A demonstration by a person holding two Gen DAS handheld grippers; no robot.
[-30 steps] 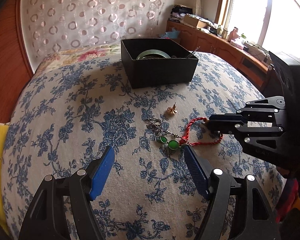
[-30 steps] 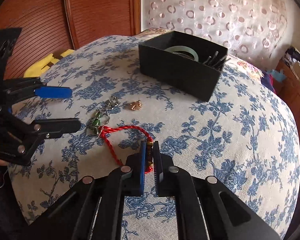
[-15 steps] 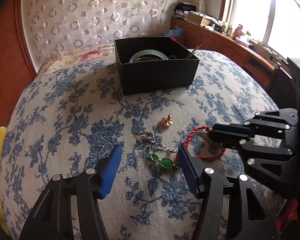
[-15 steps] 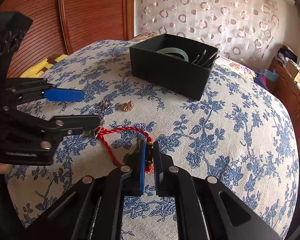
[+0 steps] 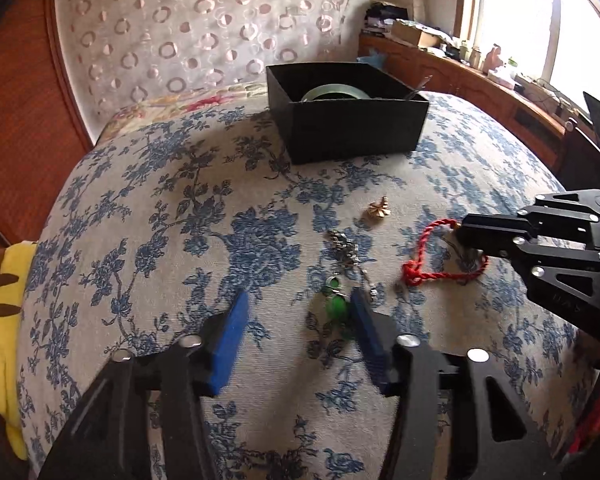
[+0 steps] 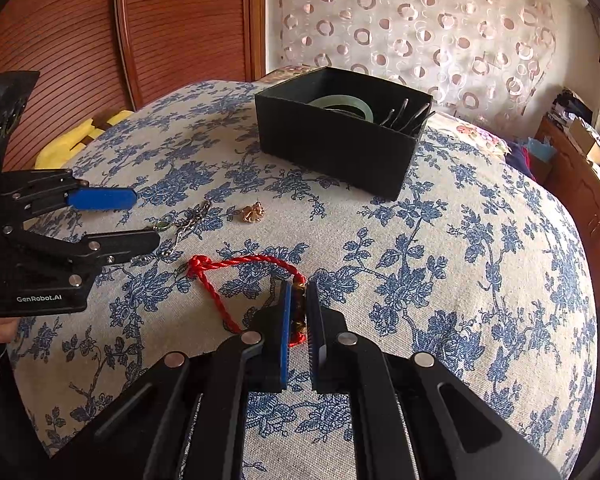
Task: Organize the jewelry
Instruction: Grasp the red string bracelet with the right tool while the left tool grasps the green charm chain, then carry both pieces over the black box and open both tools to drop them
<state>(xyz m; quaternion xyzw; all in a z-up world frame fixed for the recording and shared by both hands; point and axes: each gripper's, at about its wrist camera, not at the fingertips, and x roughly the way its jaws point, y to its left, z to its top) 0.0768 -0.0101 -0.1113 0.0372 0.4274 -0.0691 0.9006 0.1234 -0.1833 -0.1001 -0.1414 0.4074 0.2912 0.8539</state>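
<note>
Already stowed: the square black cardboard box (image 6: pixel 336 148) stands well ahead of both claws and holds a pale green jade-like bangle (image 6: pixel 342 103) and several dark hairpins (image 6: pixel 406 114) leaning in its far corner.
Left to stow: three pieces lie outside the box on the blue-flowered cloth table (image 6: pixel 460 240).
Right claw (image 6: pixel 298 312): pressed nearly together, pinching the twisted red cord bracelet (image 6: pixel 236 266) by its beaded section; the rest of the cord loops out to the left of the fingers and lies on the cloth, so by my reading it is gripped but not yet lifted.
Left claw (image 5: pixel 296 312): its blue-padded jaws have just been closing and stand partly spread; the silver chain with green glass stones (image 5: pixel 338 280) lies between them, a green stone just beside the right-hand pad, the other pad well clear. No squeeze from both sides shows.
Unclaimed: the small gold flower-shaped ornament (image 5: pixel 378 210) sits beyond the left claw's fingertips, between the chain and the box, touched by neither claw.
Progress, as I judge it: roughly midway; two pieces boxed, two being picked up, one waiting.
</note>
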